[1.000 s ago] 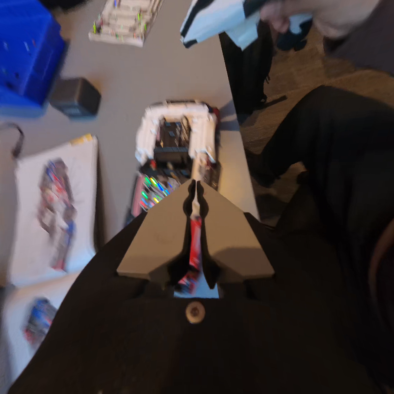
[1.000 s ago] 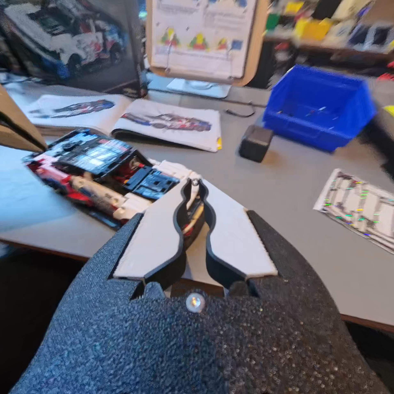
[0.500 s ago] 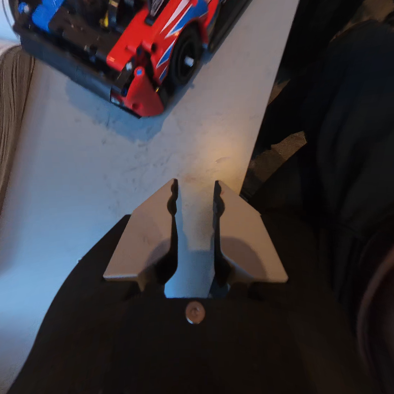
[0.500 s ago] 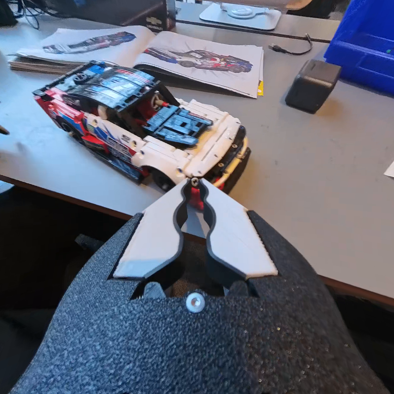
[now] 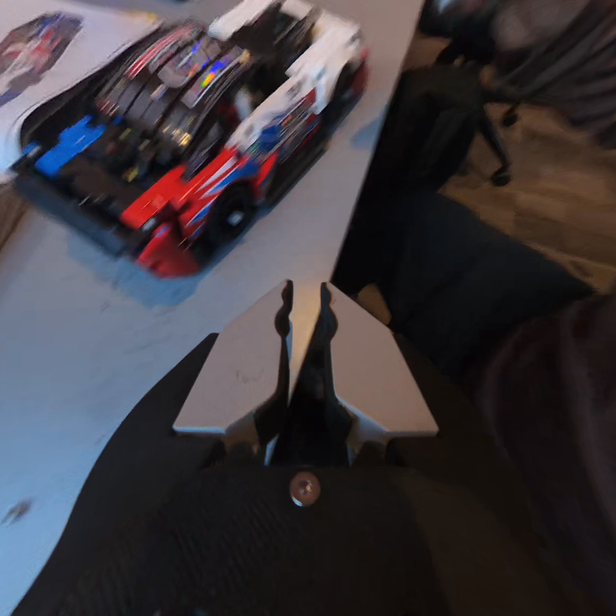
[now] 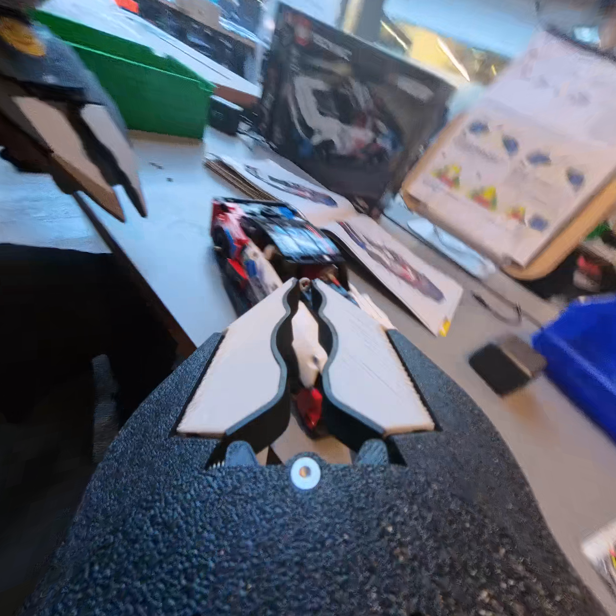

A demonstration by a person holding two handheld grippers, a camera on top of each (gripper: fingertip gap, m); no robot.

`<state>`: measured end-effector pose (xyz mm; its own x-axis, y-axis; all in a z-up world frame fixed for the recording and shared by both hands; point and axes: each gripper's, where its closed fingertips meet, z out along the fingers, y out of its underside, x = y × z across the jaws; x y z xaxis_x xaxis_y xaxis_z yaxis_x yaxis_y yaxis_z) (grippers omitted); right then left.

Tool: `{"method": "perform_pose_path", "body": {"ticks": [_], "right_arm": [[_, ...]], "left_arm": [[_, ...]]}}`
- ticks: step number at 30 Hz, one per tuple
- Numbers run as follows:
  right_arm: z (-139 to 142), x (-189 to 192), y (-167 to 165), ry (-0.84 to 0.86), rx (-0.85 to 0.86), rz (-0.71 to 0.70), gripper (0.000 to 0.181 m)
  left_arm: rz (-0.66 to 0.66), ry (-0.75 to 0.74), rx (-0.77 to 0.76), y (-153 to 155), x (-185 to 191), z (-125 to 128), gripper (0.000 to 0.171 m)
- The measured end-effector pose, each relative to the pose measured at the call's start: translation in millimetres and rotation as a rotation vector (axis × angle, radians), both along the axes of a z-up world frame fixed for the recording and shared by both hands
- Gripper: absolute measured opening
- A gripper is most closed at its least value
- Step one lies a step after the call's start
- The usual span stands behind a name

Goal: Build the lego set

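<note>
Toy car (image 5: 200,140) on grey table (image 5: 83,333), left gripper (image 5: 306,290) slightly spread and empty near its red nose, right gripper (image 6: 305,286) pinching a small pale piece (image 6: 305,283) over the car.

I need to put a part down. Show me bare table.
Bare table lies between the lego car and the left tongs, up to the near edge. Crowded: behind the car, with the open booklet and box.

Grey table (image 6: 173,240): lego car (image 5: 200,133) near its front edge; open instruction booklet (image 6: 393,266) just behind; black box (image 6: 503,366), blue bin (image 6: 583,360), green bin (image 6: 150,90) further off.
</note>
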<state>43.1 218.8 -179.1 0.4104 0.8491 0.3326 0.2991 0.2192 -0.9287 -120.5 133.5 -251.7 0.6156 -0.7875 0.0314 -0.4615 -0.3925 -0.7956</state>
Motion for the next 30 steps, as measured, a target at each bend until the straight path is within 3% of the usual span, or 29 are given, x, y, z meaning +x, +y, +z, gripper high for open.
{"method": "perform_pose_path", "body": {"ticks": [2,6,10,13,19,30], "right_arm": [[-7,-21,-16,-0.042,0.074,0.087,0.002],[-29,-42,-32,-0.181,0.106,0.193,0.002],[-29,-41,-39,-0.268,0.181,0.213,0.002],[-30,-40,-47,-0.328,0.227,0.235,0.002],[-35,-36,-62,-0.401,0.373,0.267,0.002],[-30,-16,-62,-0.401,0.425,0.187,0.003]], "left_arm": [[-0.019,-0.053,0.032,2,36,13,0.000],[-0.034,-0.221,-0.020,26,91,27,0.001],[-0.116,-0.435,-0.177,29,120,37,0.016],[-0.137,-0.586,-0.233,28,131,48,0.015],[-0.084,-0.601,-0.307,27,134,42,0.013],[-0.157,-0.574,-0.394,22,162,44,0.002]]}}
